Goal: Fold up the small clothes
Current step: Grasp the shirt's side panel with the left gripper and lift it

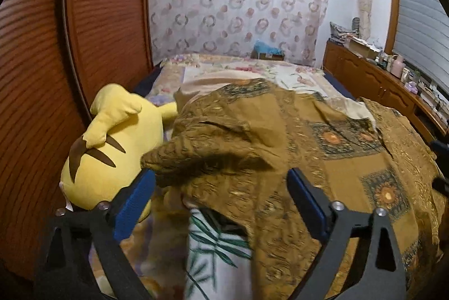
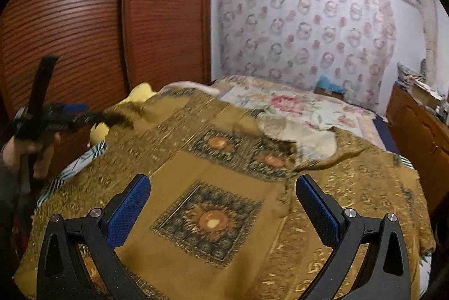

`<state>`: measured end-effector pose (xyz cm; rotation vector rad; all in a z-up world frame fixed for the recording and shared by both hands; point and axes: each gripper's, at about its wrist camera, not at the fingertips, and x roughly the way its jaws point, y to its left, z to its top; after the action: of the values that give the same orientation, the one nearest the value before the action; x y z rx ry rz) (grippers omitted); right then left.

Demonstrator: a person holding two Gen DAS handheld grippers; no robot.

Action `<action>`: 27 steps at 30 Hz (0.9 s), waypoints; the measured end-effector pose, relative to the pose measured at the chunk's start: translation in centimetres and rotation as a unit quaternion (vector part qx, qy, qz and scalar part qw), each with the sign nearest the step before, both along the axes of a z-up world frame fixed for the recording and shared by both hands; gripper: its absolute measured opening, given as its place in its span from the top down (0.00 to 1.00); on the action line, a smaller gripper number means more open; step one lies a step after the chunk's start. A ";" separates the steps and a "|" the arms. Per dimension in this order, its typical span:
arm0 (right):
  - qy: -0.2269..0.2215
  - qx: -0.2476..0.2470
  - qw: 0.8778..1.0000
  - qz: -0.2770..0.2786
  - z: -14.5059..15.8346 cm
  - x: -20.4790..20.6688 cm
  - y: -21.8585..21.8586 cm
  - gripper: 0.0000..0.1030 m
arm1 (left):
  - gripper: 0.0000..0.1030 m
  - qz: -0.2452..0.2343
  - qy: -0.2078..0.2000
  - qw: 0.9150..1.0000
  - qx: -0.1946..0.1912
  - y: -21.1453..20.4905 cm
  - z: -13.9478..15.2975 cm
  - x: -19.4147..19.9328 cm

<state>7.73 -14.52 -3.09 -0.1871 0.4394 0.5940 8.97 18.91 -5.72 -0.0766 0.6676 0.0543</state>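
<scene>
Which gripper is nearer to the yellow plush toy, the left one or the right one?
Left. The left gripper is right beside the yellow plush toy, one finger next to its body. The right gripper is over the brown shirt, far from it.

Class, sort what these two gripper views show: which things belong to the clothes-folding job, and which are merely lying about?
Belongs to the job:
- brown patterned shirt
- left gripper, open
- right gripper, open

Lying about:
- yellow plush toy
- floral bedspread
- blue box
- clutter on the sideboard
</scene>
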 end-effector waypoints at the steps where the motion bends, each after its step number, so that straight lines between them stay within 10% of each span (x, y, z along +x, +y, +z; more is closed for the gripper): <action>1: 0.003 -0.003 1.000 0.003 -0.1 0.1 0.1 0.00 | 0.15 0.001 0.003 1.000 -0.004 0.5 -0.2 0.5; 13: 0.017 -0.014 1.000 0.014 0.7 1.5 0.9 0.00 | 0.24 0.003 0.040 0.998 -0.047 6.0 -2.4 5.3; 20: 0.027 0.001 1.000 0.005 0.3 1.6 0.5 0.00 | 0.80 -0.028 0.048 0.995 -0.087 5.9 -2.4 4.8; 27: 0.036 0.016 0.999 -0.007 0.1 1.9 -0.5 0.00 | 0.97 -0.043 0.048 0.996 -0.059 4.4 -1.0 4.9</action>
<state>9.59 -15.01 -3.00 -0.1314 0.4998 0.5944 13.83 23.36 -6.70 -0.1600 0.7695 -0.0660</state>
